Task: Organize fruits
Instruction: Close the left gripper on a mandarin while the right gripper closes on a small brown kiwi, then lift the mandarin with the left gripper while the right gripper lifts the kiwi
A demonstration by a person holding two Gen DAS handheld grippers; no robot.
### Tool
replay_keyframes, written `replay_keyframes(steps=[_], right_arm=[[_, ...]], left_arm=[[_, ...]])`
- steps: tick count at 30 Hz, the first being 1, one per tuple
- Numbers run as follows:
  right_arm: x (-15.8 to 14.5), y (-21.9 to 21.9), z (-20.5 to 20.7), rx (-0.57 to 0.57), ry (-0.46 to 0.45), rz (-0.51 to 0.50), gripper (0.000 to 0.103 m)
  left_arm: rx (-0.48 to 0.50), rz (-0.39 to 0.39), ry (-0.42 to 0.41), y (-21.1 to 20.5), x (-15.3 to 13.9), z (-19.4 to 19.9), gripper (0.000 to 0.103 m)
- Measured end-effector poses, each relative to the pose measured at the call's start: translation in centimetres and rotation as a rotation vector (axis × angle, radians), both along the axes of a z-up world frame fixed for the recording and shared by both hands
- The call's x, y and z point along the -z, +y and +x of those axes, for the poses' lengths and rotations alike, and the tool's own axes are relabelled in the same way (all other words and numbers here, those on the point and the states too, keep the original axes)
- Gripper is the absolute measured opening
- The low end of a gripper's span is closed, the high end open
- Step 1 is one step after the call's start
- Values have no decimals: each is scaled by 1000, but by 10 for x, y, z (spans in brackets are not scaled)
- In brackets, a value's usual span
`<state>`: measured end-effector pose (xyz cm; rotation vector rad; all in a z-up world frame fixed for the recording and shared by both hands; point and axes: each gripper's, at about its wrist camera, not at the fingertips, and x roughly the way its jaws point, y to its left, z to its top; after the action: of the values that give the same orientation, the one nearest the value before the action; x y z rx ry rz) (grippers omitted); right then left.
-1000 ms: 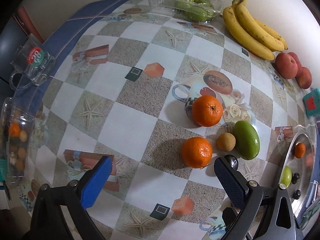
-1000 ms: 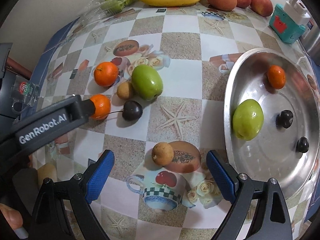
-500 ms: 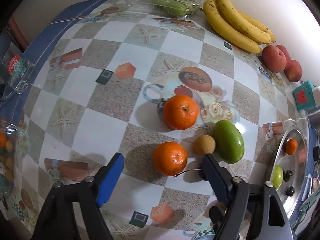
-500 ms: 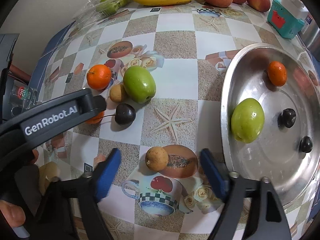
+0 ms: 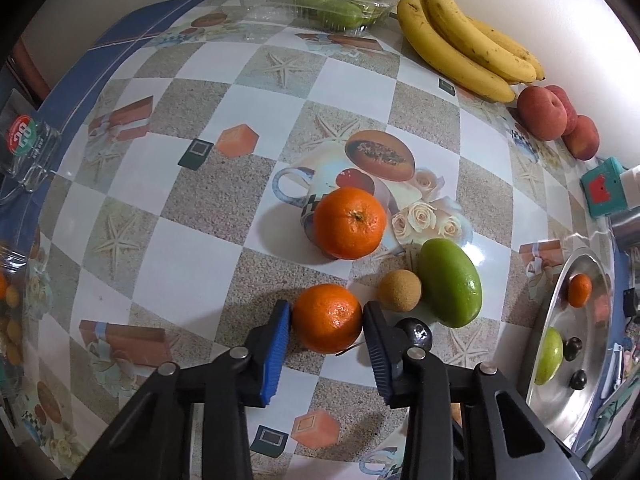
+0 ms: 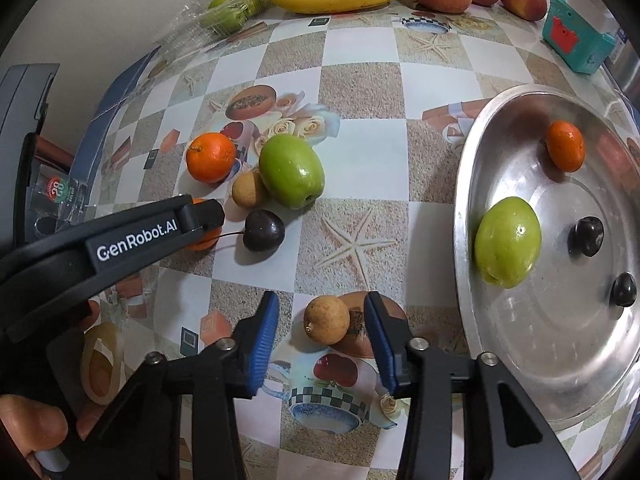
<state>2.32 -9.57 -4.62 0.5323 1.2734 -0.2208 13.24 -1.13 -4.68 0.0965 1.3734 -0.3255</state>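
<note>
- On the checkered tablecloth (image 5: pixel 192 248), the left gripper (image 5: pixel 326 320) is closing, its blue pads touching a mandarin (image 5: pixel 327 318).
- At six o'clock, the right gripper (image 6: pixel 318 330) is closing around a small brown fruit (image 6: pixel 327 319), not yet squeezing.
- At three o'clock sits the metal tray (image 6: pixel 560 340).

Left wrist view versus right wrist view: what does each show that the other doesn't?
Left only: the left tool closing, pads against a tangerine; the whole tangerine.

Right only: the right tool closing around a small brown fruit, gaps remaining; a hand.

Both: steel tray, bananas, peaches, green fruit, dark cherry.
</note>
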Motion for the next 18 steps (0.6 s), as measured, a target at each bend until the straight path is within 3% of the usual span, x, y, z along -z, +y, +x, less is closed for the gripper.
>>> replay_keyframes(steps=[10,18], right_arm=[[1,-3,-3,4,1,13,25],[1,-4,-4,13,1,19,23]], left_arm=[[-3,-12,-17,4,-12,0,39],[-10,-18,-30,10,-21,4,39]])
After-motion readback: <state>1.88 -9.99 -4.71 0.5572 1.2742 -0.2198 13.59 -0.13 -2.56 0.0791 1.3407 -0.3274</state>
